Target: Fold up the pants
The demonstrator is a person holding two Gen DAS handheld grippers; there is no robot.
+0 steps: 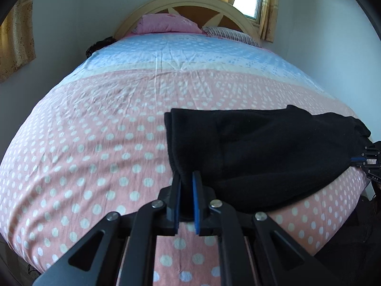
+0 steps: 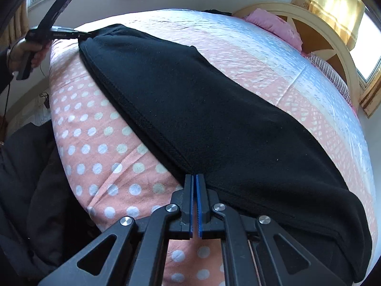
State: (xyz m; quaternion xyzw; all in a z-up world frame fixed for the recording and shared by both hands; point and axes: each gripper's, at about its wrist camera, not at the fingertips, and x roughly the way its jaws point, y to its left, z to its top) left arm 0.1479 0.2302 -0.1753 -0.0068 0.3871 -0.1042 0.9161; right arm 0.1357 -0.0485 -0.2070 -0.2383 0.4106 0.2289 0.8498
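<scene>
1. While both grippers work the near edge, the black fleece pants (image 2: 214, 119) lie on the pink polka-dot bedsheet (image 1: 83, 143), stretched along the near side of the bed, well short of the pink pillow (image 1: 166, 25) and cream wooden headboard (image 1: 190, 2) at the far end.

2. Progress, as I read it: the pants look already doubled. In the left wrist view two stacked layers show at the left end, and in the right wrist view a double seam line runs along the near edge. That suggests leg laid onto leg. The shortening folds look still to come, since the garment forms one long strip.

3. Over to the left gripper (image 1: 187, 176): its blue-padded jaws stand a little apart, with a corner of the black fabric's hem pinched between the tips. It's a grasp on the pants, taken right at the cloth's near left corner.

4. Now the right gripper (image 2: 196, 178): jaws almost fully together, only a sliver of gap between the blue pads, tips right at the pants' near hem. Fabric appears nipped between them, a thin bite by the look of it.

5. In the right wrist view, the person's hand (image 2: 26, 50) holds the left tool at the far end of the strip.

6. My call: with both ends gripped, the next job is carrying one end over the other.
</scene>
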